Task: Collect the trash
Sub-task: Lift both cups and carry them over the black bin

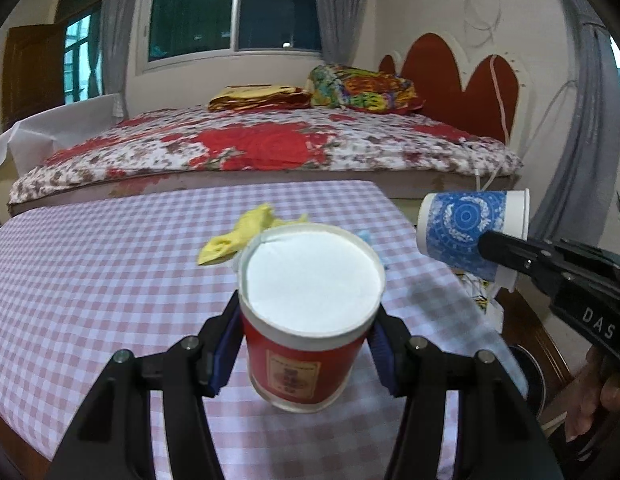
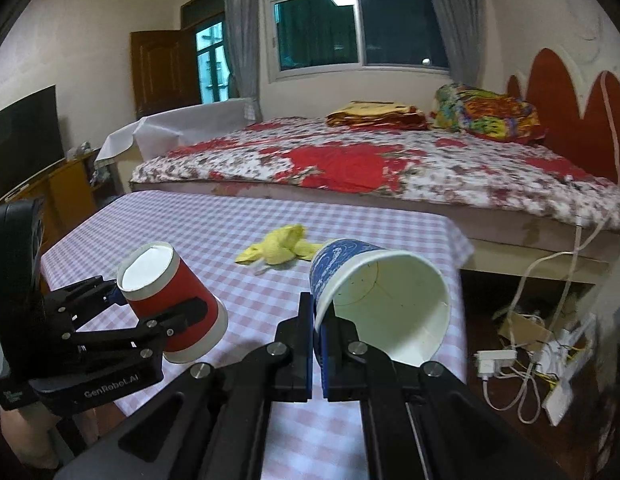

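Label on red paper cup too small to read; something pale blue half hidden behind its base. "DAS" legible on right gripper, "GenRobot.AI" on left gripper. Left gripper clamped around red paper cup, held base-forward above checked bench. Right gripper pinched tight on rim wall of blue paper cup, empty inside, lifted past bench edge. Crumpled yellow wrapper lying on bench, near far side.

Two close wrist views, both facing table and bed.
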The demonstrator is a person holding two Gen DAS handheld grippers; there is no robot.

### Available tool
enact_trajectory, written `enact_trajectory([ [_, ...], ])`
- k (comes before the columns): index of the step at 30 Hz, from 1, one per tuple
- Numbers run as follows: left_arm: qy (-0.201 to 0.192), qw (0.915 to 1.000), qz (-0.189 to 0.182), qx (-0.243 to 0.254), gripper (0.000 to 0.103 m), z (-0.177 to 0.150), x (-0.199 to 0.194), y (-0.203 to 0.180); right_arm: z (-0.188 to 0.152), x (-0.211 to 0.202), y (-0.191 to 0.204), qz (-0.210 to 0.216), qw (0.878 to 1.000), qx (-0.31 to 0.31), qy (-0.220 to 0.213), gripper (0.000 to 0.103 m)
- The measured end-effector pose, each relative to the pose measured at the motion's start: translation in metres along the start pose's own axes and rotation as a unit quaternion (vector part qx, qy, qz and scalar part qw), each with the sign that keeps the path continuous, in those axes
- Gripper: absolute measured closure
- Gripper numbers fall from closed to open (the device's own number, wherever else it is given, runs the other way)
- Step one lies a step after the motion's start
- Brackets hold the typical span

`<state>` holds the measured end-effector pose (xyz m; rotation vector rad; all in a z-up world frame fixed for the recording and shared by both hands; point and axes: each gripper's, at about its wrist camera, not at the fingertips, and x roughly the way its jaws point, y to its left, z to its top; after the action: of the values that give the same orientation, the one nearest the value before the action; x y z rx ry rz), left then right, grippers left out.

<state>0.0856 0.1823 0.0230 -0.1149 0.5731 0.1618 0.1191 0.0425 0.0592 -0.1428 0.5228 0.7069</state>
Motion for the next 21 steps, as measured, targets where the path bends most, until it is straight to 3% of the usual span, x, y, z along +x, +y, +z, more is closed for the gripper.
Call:
enact_trajectory([
  [21, 0.009, 0.9920, -0.106, 0.068, 0.045, -0.003, 0.003, -0.110, -0.062, -0.085, -0.104, -0.128, 0.990, 0.059, 0.016, 0.100],
])
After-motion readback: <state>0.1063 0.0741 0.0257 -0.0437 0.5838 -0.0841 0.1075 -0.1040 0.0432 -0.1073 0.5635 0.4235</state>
